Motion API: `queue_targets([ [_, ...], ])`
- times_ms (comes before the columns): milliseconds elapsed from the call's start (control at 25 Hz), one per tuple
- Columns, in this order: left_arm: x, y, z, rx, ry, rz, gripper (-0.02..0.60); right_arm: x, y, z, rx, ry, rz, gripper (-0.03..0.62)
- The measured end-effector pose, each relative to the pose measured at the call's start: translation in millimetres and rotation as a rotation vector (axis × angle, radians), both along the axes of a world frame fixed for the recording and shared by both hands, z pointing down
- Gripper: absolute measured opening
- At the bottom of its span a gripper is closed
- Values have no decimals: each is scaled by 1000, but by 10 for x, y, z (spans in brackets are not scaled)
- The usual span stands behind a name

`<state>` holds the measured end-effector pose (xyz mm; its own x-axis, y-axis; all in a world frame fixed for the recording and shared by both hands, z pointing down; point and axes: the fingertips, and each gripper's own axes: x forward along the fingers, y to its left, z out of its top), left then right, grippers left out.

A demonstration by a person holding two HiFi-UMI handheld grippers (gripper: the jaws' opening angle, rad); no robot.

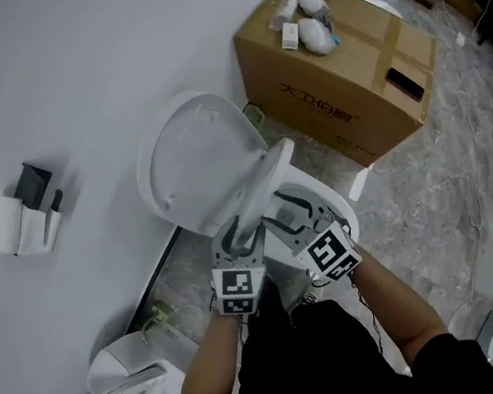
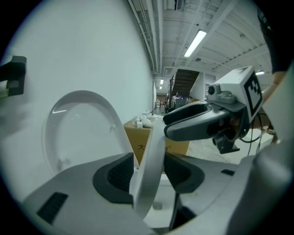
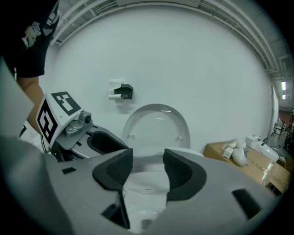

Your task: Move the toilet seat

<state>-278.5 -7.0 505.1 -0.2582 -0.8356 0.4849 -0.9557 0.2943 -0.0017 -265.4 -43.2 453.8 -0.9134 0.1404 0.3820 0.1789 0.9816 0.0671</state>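
Observation:
The white toilet seat [image 1: 263, 184] stands half raised over the bowl [image 1: 339, 207], while the lid [image 1: 189, 159] leans open against the wall. My left gripper [image 1: 240, 236] straddles the seat's front rim. In the left gripper view the seat [image 2: 154, 160] runs edge-on between the dark pads [image 2: 117, 176] and fills the gap. My right gripper [image 1: 292, 214] hovers just right of the seat above the bowl. Its jaws are open, with only the bowl [image 3: 144, 193] showing between them. The right gripper [image 2: 193, 121] also shows beside the seat's upper edge in the left gripper view.
A cardboard box [image 1: 340, 82] with white items on top stands right of the toilet by the wall. A paper holder [image 1: 29, 214] hangs on the wall at left. Another white toilet part [image 1: 129, 389] lies on the floor at lower left.

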Motion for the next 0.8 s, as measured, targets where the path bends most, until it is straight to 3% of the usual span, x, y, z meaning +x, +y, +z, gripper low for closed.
queue_targets([
  [440,-813,224,-408,69,-8,-10,192,-997,158,-150,-11,16,-43,219],
  [800,-1165,313,-524,88,-11,50,189,-1654,271,-119,-6,42,-72,219],
])
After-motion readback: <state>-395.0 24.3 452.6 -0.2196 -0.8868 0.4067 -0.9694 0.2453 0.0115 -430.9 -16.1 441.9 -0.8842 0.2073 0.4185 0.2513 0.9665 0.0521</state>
